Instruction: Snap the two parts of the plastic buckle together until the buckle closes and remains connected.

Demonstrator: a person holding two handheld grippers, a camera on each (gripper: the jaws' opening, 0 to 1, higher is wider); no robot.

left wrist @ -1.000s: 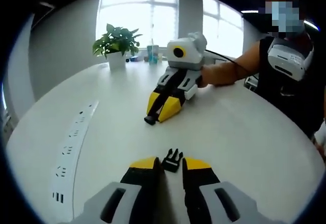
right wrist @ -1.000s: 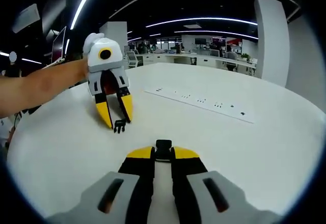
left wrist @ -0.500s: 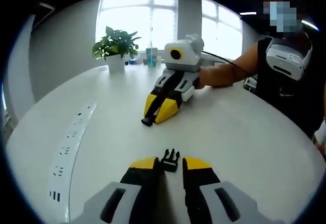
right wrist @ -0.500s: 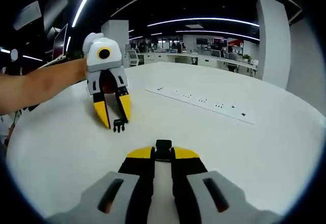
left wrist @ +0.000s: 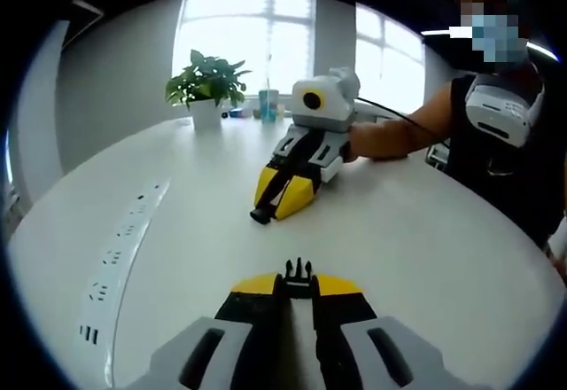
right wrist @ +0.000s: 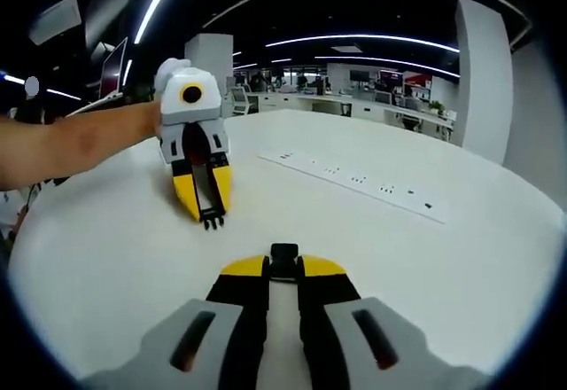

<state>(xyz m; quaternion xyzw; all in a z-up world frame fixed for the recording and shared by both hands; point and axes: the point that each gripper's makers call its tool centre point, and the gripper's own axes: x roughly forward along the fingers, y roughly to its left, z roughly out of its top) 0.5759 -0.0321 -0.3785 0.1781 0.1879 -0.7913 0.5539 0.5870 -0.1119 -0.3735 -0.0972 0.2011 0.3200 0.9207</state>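
I find the pronged buckle half (left wrist: 299, 275) clamped between my left gripper (left wrist: 298, 285)'s yellow tips, prongs pointing forward toward the socket half (left wrist: 260, 216). Half a second ago it lay loose in an open gap between those jaws; the jaws have since closed onto it, so I judge the left grasp complete. The socket half, seen in the right gripper view (right wrist: 283, 260), sits pinched at the nose of my right gripper (right wrist: 283, 269), whose jaws are nearly together around it, as they were a second ago. In the left gripper view the right gripper (left wrist: 285, 197) lies ahead of the pronged half, its tips low over the white table (left wrist: 416, 239) and well apart from mine; in the right gripper view the left gripper (right wrist: 205, 197) stands beyond the socket half with the prongs (right wrist: 211, 222) showing below its tips. Both parts are now held and face one another, but they are not yet joined; in my judgement alignment and closing the distance remain. Farther from the pronged half, a power strip (left wrist: 120, 261) runs along the table, and a potted plant (left wrist: 205, 89) stands at the far edge.
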